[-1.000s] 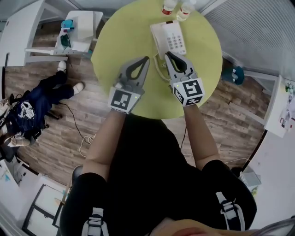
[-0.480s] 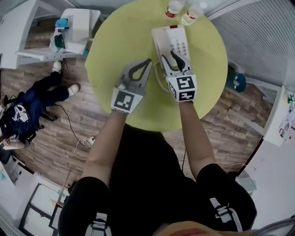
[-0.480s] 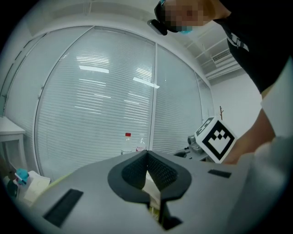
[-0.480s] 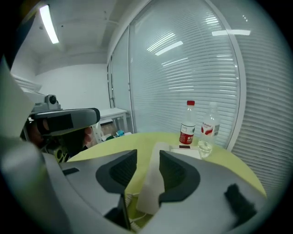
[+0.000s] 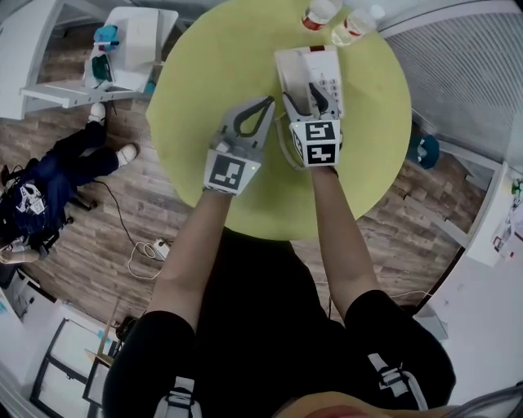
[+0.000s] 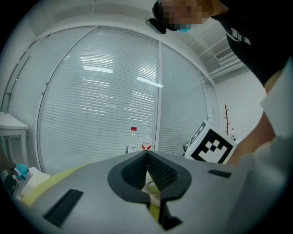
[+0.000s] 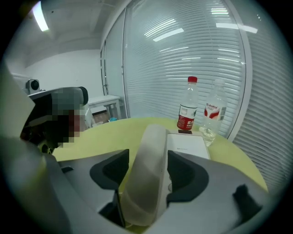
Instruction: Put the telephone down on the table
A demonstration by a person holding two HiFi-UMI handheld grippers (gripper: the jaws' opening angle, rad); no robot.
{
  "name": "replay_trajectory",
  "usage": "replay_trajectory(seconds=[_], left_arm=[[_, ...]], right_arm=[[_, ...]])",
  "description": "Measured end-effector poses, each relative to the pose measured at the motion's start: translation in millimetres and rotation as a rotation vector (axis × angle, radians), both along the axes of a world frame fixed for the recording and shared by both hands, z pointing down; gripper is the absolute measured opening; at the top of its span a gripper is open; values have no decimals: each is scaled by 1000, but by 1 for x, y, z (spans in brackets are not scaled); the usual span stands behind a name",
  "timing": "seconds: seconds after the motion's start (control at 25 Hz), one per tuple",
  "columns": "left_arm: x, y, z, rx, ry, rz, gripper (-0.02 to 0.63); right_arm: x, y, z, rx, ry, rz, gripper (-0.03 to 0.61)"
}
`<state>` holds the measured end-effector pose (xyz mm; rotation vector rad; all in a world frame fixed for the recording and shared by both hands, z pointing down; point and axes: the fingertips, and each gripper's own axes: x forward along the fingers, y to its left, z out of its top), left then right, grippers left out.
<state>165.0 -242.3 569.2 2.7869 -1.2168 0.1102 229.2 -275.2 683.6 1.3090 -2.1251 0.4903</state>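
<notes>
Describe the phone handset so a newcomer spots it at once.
On the round yellow-green table, a white telephone sits at the far edge by two bottles. The handset is the curved bar along its left side, between the opening fingers of the right gripper. Unlike the flat keypad beside it, it is long, rounded and smooth.

No lettering legible anywhere. Red-labelled bottle (image 7: 187,119) and clear bottle (image 7: 214,113) at the far edge of the bench (image 5: 204,98): label print too small to read. Telephone keypad (image 5: 326,78): digits blurred.
</notes>
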Motion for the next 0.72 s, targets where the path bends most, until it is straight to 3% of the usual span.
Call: replay_trajectory(seconds=[0.32,0.72], left_arm=[[-11,-2,9,-47,20,-28,6],[-32,-7,0,-21,0,-43,6]], right_arm=[[-3,-7,25,-74,41,23,259],[0,-7,22,-111,-27,107,221]])
